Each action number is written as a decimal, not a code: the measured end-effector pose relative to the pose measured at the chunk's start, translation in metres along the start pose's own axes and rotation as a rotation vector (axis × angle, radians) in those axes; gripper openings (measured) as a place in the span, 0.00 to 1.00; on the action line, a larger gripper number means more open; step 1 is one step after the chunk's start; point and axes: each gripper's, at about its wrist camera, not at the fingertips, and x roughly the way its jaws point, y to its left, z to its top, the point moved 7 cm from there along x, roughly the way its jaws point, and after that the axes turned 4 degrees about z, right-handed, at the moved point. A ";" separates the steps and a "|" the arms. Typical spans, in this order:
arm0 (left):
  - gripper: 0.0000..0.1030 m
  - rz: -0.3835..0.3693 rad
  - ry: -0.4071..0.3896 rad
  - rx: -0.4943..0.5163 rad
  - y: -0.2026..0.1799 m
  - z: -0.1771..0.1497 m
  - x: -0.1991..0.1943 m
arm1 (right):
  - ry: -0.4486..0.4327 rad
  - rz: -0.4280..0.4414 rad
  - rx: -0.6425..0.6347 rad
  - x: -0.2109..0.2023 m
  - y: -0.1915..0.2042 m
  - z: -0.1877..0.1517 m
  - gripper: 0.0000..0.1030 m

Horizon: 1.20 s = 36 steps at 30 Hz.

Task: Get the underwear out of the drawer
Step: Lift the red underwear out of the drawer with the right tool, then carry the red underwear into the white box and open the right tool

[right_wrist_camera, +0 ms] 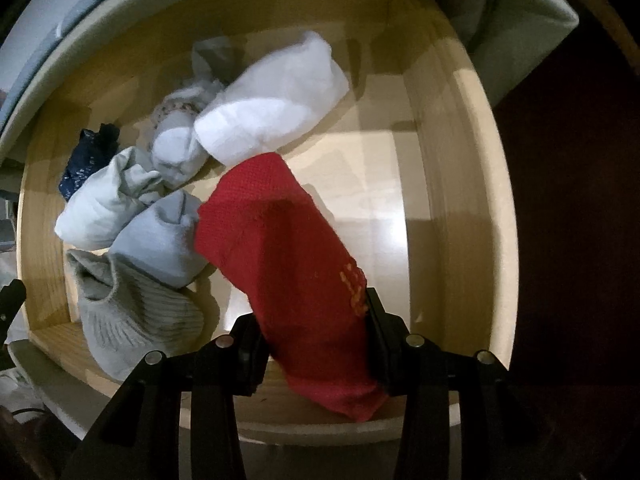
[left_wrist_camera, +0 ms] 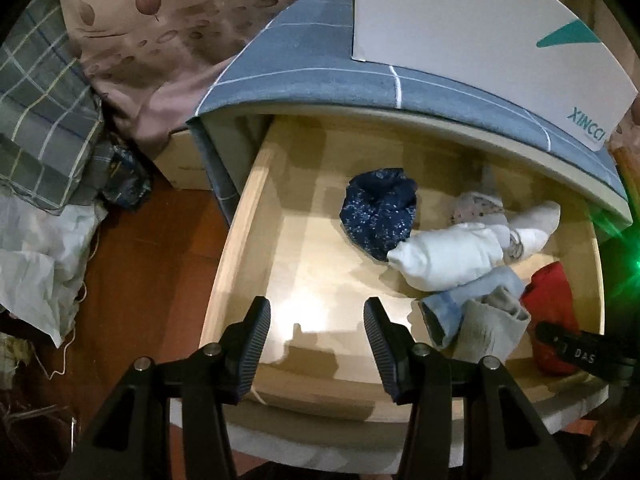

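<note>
In the left wrist view, the wooden drawer (left_wrist_camera: 256,184) stands pulled out from under a blue-grey checked cloth (left_wrist_camera: 320,68) that covers the cabinet top, with a white box (left_wrist_camera: 460,20) marked in teal resting on that cloth. The drawer's left half is bare board. Its right half holds a dark blue speckled bundle (left_wrist_camera: 380,212), a white roll (left_wrist_camera: 444,256) touching it, a second white piece (left_wrist_camera: 536,224) further back, a pale blue roll (left_wrist_camera: 476,296), a grey ribbed piece (left_wrist_camera: 488,328) and a red garment (left_wrist_camera: 550,292) at the far right. The left gripper (left_wrist_camera: 316,328) hangs over the bare board with its jaws wide apart and nothing between them. The right gripper (left_wrist_camera: 580,352) shows as a black bar at the right edge, against the red garment. Left of the drawer lie a brownish leaf-print blanket (left_wrist_camera: 152,40), a plaid cloth (left_wrist_camera: 40,120) and white crumpled fabric (left_wrist_camera: 36,264) over a reddish floor (left_wrist_camera: 140,272).

In the right wrist view, the right gripper (right_wrist_camera: 312,336) has its pads pressed on the lower end of the red garment (right_wrist_camera: 280,240), which tilts up and left over the drawer's (right_wrist_camera: 452,184) bottom. Beside it crowd the grey ribbed piece (right_wrist_camera: 136,316), the pale blue roll (right_wrist_camera: 160,240), a light greyish bundle (right_wrist_camera: 104,200), two white rolls (right_wrist_camera: 272,112) and the dark blue bundle (right_wrist_camera: 84,160) at the rear left. This view alone shows the grip on the red garment and its orange dotted marking (right_wrist_camera: 354,288); the bedding and box appear only from the left.
</note>
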 end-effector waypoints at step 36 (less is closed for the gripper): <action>0.48 -0.040 -0.094 -0.045 0.010 0.007 -0.007 | -0.429 0.101 -0.164 -0.233 0.038 0.084 0.38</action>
